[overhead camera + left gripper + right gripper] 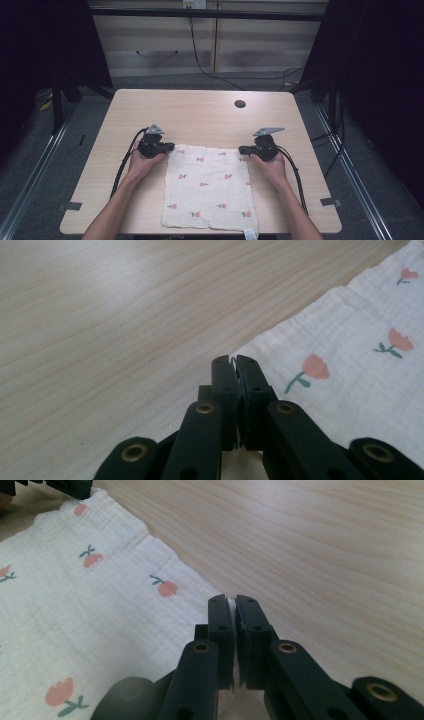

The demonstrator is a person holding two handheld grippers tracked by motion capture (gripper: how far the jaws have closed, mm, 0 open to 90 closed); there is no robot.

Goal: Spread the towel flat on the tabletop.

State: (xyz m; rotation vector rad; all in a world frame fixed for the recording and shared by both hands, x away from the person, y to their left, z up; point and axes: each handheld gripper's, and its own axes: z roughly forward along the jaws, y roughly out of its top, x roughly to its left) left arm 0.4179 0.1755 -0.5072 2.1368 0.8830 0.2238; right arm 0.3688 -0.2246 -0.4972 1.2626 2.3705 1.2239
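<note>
A white cloth [207,187] printed with small red flowers lies flat on the wooden table [200,115], near the front edge. My left gripper [171,147] is at the cloth's far left corner, jaws shut with a thin edge of cloth [350,365] pinched between them [235,362]. My right gripper [242,149] is at the far right corner, also shut on the cloth's edge [100,605], fabric showing between its tips [231,601]. A hand holds each gripper.
A round dark hole [240,104] sits in the tabletop at the back right. Cables [120,170] trail from both grippers toward the front. The cloth's label [249,233] hangs over the table's front edge.
</note>
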